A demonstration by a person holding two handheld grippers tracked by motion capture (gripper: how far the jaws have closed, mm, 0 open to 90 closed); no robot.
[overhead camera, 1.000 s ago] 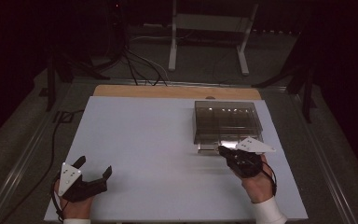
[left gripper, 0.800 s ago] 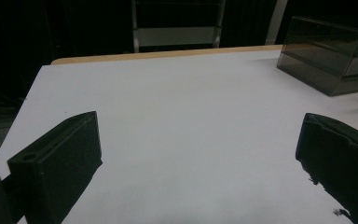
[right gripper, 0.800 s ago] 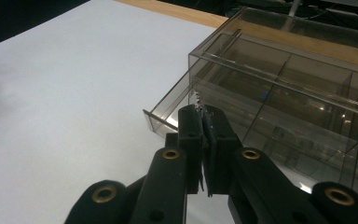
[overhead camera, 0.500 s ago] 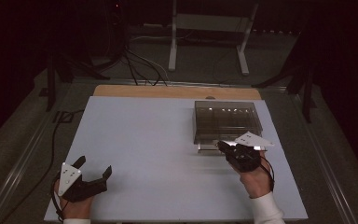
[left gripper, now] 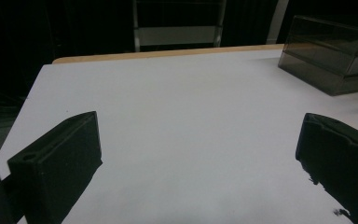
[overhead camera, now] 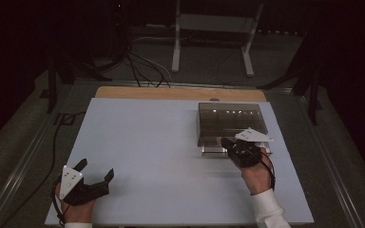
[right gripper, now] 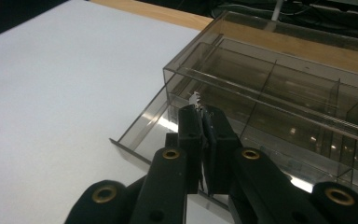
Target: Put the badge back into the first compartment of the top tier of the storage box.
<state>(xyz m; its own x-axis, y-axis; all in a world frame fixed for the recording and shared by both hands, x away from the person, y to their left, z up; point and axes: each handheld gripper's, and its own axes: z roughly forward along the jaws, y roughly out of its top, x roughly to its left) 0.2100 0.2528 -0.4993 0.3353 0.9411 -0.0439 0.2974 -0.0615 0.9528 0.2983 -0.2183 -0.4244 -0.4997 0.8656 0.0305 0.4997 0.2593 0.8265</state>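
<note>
R tongs point(right gripper: 204, 122) pinch small silvery bit over box point(overhead camera: 232, 124) drawer point(right gripper: 142, 133); drop-in left. L tongs point(overhead camera: 96, 172) wide, idle on bench point(overhead camera: 161, 152).

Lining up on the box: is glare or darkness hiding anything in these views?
High view: dim, room beyond the table black, clear box readable. Right gripper view: bright glints on the box walls, right gripper sharp, something small and pale between its tips, unclear. Left gripper view: left gripper dark, mat evenly lit.

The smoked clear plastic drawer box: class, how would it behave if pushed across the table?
The box looks thin-walled and hollow, so probably light and stiff. On the smooth white table it would likely slide, not tip. Its open drawer might shift first.
</note>
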